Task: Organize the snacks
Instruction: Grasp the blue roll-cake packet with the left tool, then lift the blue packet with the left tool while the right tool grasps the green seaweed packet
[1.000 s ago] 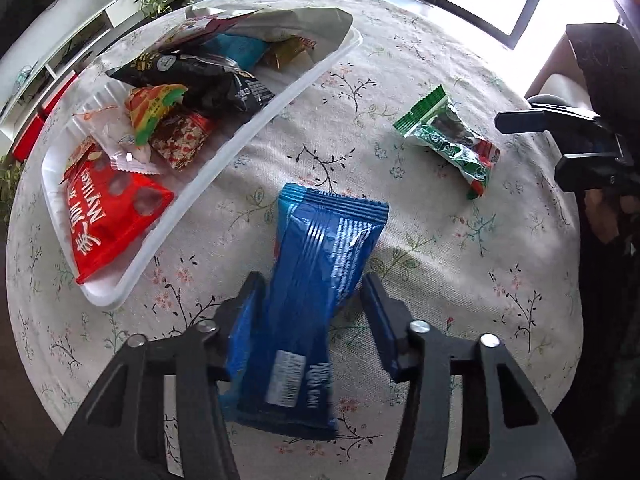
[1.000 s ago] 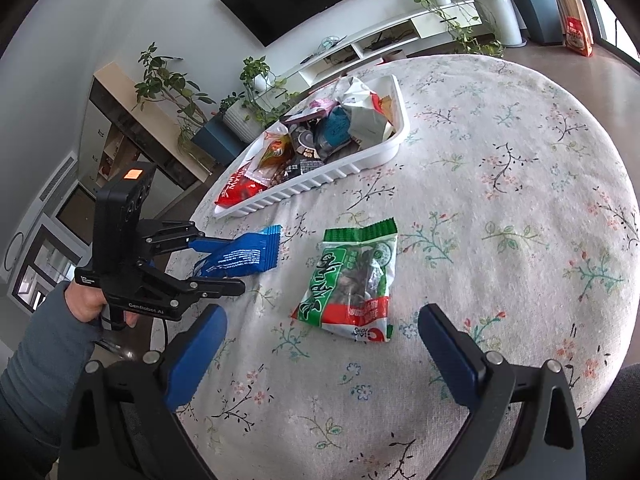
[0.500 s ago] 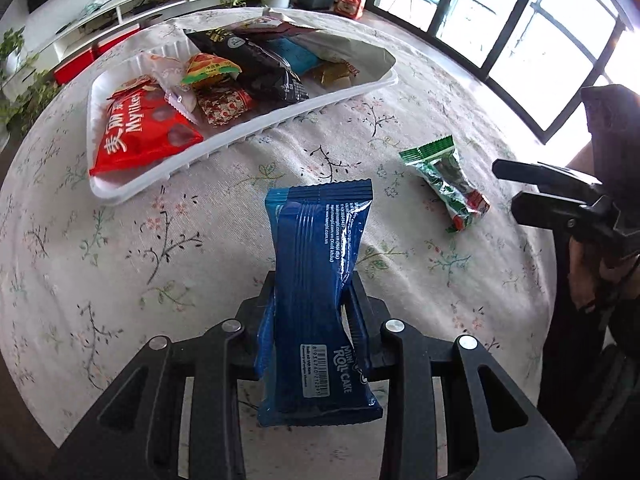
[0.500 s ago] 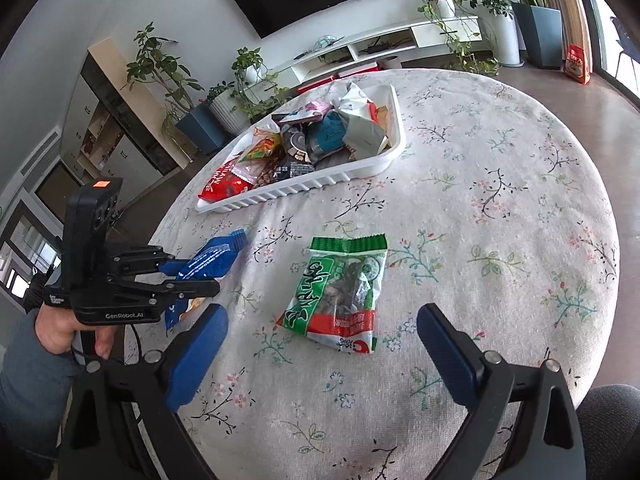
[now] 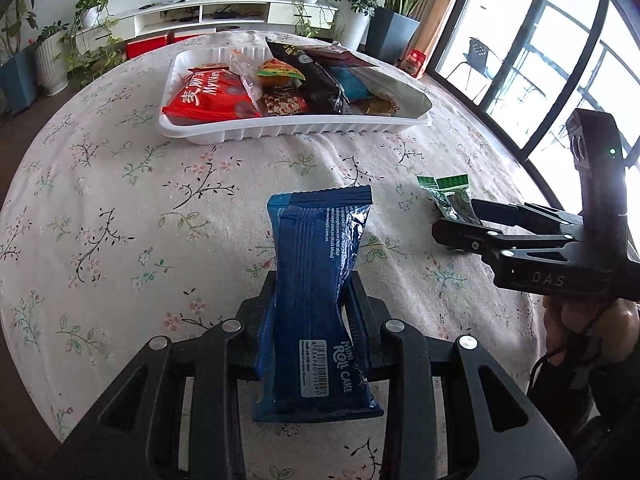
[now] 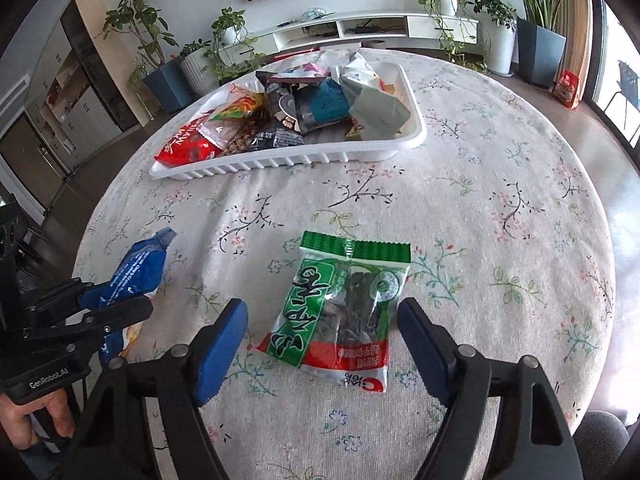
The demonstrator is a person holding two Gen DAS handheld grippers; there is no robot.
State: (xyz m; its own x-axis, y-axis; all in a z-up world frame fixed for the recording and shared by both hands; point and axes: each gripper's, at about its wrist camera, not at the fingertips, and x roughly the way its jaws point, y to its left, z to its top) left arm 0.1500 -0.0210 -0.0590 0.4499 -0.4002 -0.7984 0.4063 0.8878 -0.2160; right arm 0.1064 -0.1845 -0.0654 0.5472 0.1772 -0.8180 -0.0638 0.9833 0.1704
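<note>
My left gripper (image 5: 312,292) is shut on a blue roll cake packet (image 5: 316,280) and holds it above the tablecloth, short of the white tray (image 5: 304,130). It also shows in the right wrist view (image 6: 136,272) at the left. The tray holds several snack packets, a red one (image 5: 208,98) at its left end. My right gripper (image 6: 322,320) is open, its fingers on either side of a green seaweed packet (image 6: 344,308) that lies flat on the table. The green packet also shows in the left wrist view (image 5: 450,196), partly hidden by the right gripper (image 5: 460,220).
The round table has a floral cloth (image 6: 500,184). The tray (image 6: 320,154) sits at its far side. Potted plants (image 6: 224,36) and a low white shelf (image 6: 360,28) stand beyond the table. Windows are at the right.
My left gripper closed on the blue packet, lifted it off the cloth and tilted up toward the tray. My right gripper moved down and forward so its open fingers now flank the green packet.
</note>
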